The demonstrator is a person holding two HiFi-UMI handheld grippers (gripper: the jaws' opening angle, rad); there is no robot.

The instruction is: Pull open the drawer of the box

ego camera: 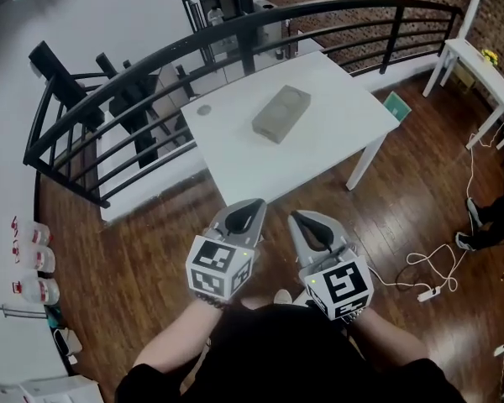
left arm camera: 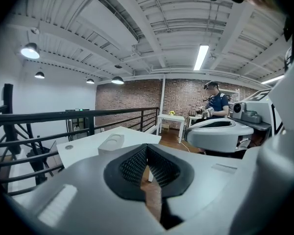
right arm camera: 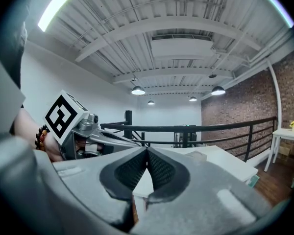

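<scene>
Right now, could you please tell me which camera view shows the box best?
The head view: the whole box lies in plain sight on the table. The left gripper view shows it small and low; the right gripper view barely a sliver.

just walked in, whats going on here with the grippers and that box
A person holds the left gripper and right gripper side by side over the wood floor, short of the white table. Both are shut and empty. The grey box lies on the table, untouched, with neither gripper near it.
</scene>
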